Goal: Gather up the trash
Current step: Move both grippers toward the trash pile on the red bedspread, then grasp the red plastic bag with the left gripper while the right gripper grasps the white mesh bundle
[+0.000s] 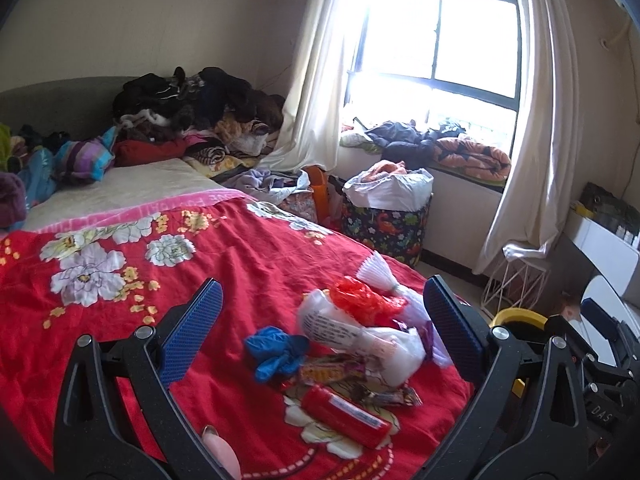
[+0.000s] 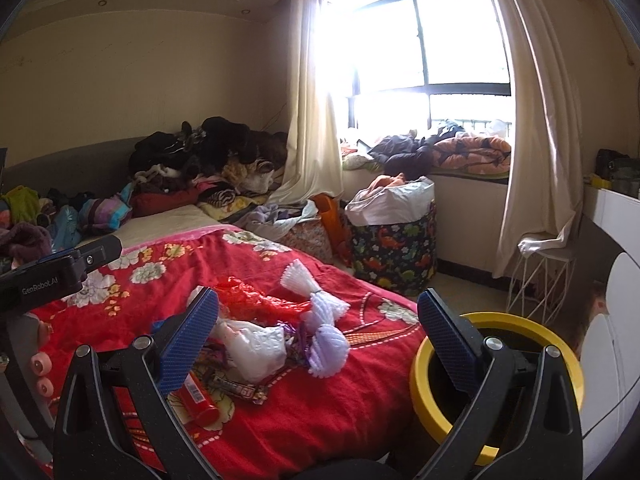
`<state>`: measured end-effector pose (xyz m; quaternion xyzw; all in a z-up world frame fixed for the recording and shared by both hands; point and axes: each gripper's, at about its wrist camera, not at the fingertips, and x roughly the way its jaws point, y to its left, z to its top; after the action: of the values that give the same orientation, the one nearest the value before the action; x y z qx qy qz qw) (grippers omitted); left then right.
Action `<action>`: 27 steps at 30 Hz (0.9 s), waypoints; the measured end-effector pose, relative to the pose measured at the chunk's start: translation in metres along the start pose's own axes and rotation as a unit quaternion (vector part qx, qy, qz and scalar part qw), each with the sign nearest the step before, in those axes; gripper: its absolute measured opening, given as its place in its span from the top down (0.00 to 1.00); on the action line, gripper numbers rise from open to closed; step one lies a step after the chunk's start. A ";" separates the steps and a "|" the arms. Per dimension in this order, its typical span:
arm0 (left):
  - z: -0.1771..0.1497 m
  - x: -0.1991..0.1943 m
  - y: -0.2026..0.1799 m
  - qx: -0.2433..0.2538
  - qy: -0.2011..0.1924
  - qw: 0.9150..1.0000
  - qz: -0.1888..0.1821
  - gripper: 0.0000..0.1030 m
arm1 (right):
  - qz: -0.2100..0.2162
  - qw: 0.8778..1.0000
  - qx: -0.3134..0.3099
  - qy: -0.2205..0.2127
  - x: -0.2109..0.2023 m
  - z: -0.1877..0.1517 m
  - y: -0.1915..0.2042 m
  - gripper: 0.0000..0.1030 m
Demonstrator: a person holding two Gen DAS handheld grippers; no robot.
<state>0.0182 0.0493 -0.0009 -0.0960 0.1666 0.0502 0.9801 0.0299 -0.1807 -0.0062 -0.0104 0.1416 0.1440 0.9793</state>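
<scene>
A heap of trash lies on the red flowered blanket (image 1: 120, 360) near the bed's corner. It holds a crumpled blue glove (image 1: 276, 350), a red plastic bag (image 1: 360, 300), a white plastic bag (image 2: 256, 344), a red tube (image 1: 344, 412), snack wrappers (image 2: 240, 386), and white (image 2: 298, 276) and purple foam nets (image 2: 328, 350). My left gripper (image 1: 324, 332) is open above the heap, holding nothing. My right gripper (image 2: 320, 342) is also open and empty, spanning the purple net and the bed edge. A yellow bin (image 2: 424, 388) stands on the floor beside the bed, under the right finger.
Piled clothes (image 1: 192, 108) cover the bed's head end. A dinosaur-print hamper (image 1: 384, 232) with a white liner stands by the window ledge, where more clothes lie. A white wire stool (image 2: 540, 280) stands by the curtain. White furniture (image 1: 604, 248) is at the right.
</scene>
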 end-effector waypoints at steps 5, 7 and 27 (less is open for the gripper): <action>0.008 0.014 0.012 -0.010 0.003 1.000 0.004 0.10 | 0.017 1.000 0.009 0.016 0.020 0.008 0.001 0.06; 0.012 0.020 0.012 -0.011 0.004 1.000 -0.009 0.10 | 0.019 1.000 0.012 0.022 0.028 0.011 0.002 0.06; 0.025 0.117 -0.045 0.075 0.096 0.989 -0.084 0.10 | 0.005 0.995 0.040 0.094 0.097 0.019 -0.035 0.13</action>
<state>0.1416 0.0184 -0.0091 -0.0402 0.2551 -0.0541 0.9646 0.1342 -0.1863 -0.0157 0.0164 0.2385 0.1411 0.9607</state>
